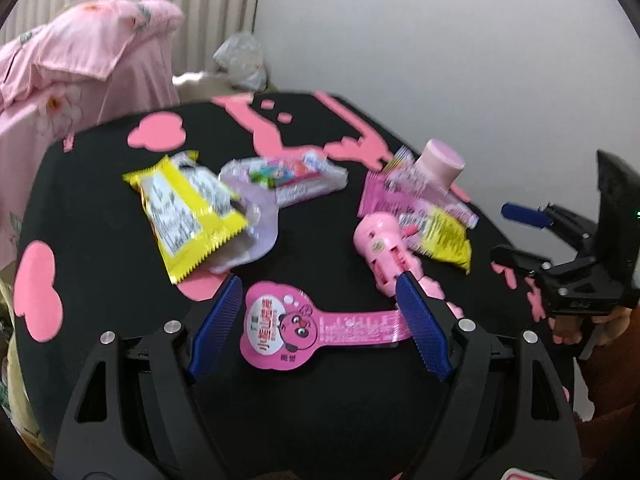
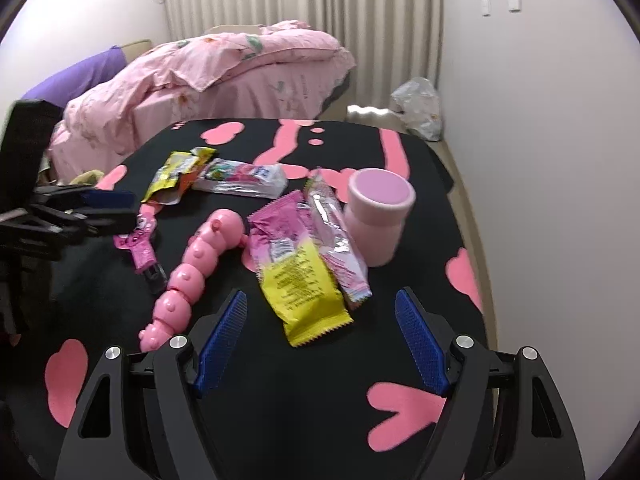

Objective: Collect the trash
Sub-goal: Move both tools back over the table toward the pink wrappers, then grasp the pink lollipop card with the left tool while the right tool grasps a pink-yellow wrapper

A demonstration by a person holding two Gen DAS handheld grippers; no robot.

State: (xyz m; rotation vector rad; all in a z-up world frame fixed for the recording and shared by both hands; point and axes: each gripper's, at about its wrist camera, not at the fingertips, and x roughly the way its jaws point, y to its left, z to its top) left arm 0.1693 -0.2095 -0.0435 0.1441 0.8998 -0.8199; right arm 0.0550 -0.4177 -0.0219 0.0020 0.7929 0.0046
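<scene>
Trash lies on a black table with pink shapes (image 1: 100, 220). My left gripper (image 1: 316, 304) is open, its jaws on either side of a pink bear-face wrapper (image 1: 288, 328). Beyond it lie a yellow wrapper (image 1: 188, 208), a clear pouch (image 1: 288, 176) and a pink caterpillar toy (image 1: 384, 248). My right gripper (image 2: 320, 316) is open and empty, just before a yellow packet (image 2: 304, 292), with pink wrappers (image 2: 288, 224) and a pink bottle (image 2: 376, 212) behind. The caterpillar toy (image 2: 188, 272) lies to its left. The left gripper (image 2: 100, 208) shows at the far left.
A bed with pink bedding (image 2: 224, 68) stands behind the table. A white plastic bag (image 2: 420, 108) sits on the floor by the wall. The right gripper (image 1: 532, 236) appears at the right edge of the left wrist view.
</scene>
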